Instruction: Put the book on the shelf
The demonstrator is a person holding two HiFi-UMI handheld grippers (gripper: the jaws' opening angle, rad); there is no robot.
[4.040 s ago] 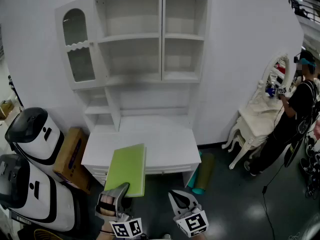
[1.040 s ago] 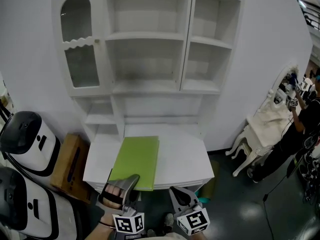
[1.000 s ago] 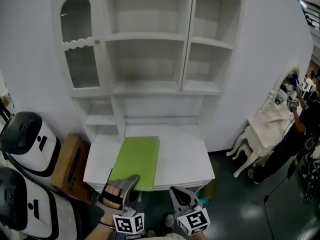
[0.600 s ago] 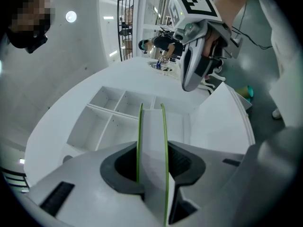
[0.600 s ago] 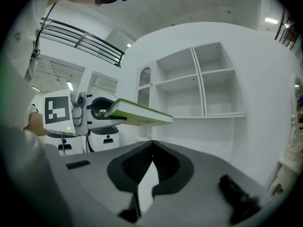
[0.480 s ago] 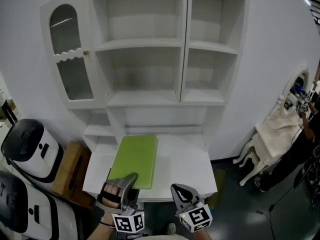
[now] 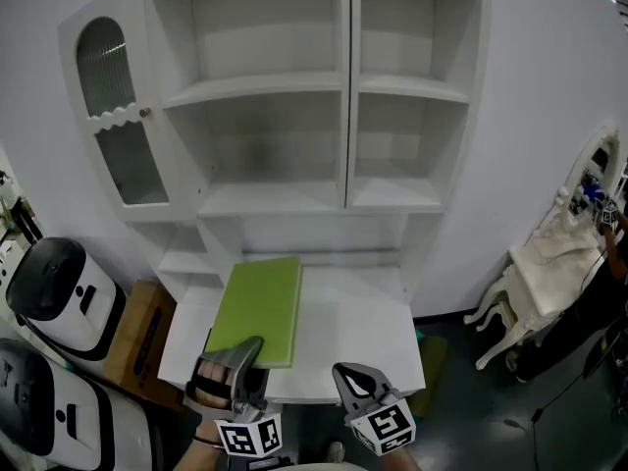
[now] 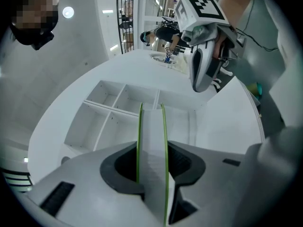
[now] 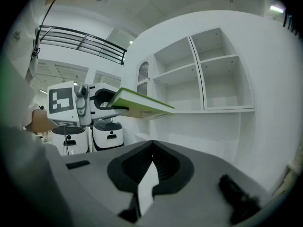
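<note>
- The left gripper (image 7: 238,356) is pinched on the near short edge of the green book (image 7: 257,307). The left gripper view shows a jaw pressed against each cover, with the white page block between them.
- The book is held flat and about level in the air over the white desk (image 7: 358,327). It is not lying on the desk (the right gripper view shows it clear of everything below).
- Gripping one end leaves the far end free — probably so that end can lead into a compartment.
- The right gripper (image 7: 355,386) is just beside the left, at the desk's front edge. Its jaws are pressed together on nothing, so it looks parked out of the way or ready to steady the book.
- The shelf unit (image 7: 345,96) stands straight ahead above the desk, its open compartments bare. The book is short of all of them, so the placing is not yet done.
</note>
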